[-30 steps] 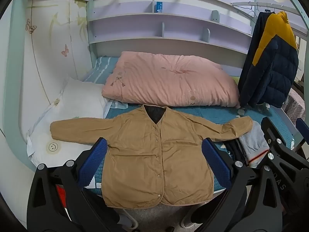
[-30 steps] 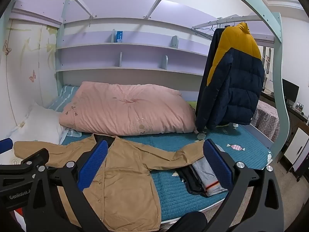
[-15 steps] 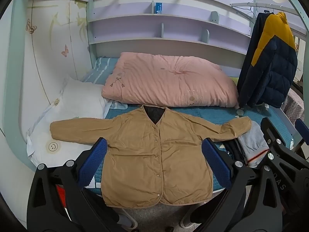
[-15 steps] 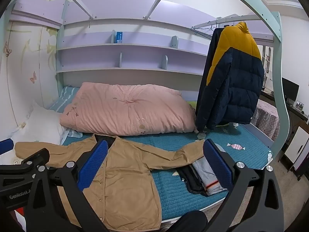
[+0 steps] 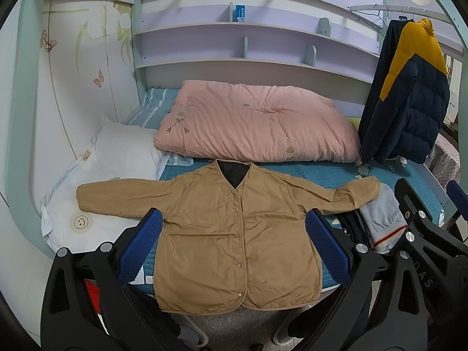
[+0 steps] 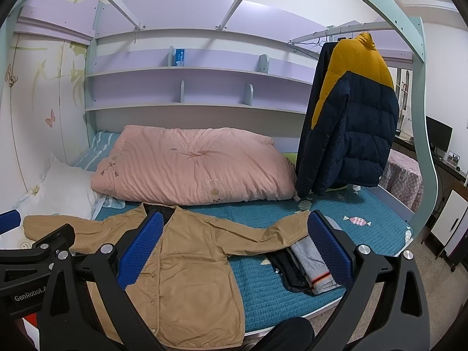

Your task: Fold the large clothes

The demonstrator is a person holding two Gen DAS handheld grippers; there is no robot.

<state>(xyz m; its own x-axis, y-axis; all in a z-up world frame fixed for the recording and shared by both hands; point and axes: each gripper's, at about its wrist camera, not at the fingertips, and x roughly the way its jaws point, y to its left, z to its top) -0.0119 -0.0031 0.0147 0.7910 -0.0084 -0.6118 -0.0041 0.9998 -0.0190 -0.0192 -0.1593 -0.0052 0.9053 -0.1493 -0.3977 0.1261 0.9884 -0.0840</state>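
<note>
Both the left gripper (image 5: 234, 241) and right gripper (image 6: 234, 241) are hovering with jaws wide apart, gripping nothing. The tan jacket (image 5: 234, 234) is lying spread flat on the near bed (image 6: 365, 213) edge, sleeves out left and right. Each should be pinching a sleeve cuff squarely, then folding inward without dragging the body.

A pink quilt (image 5: 257, 122) lay across the back of the bed (image 6: 292, 289). Left of the quilt sat a white pillow (image 5: 125, 152); right of it hung a navy-and-yellow puffer jacket (image 6: 354, 117) (from a rail). Above the quilt ran lilac shelves (image 6: 204, 87), one holding a small blue box (image 6: 179, 57). In front of the quilt, toward the right, lay folded grey and dark garments (image 6: 307, 263).
</note>
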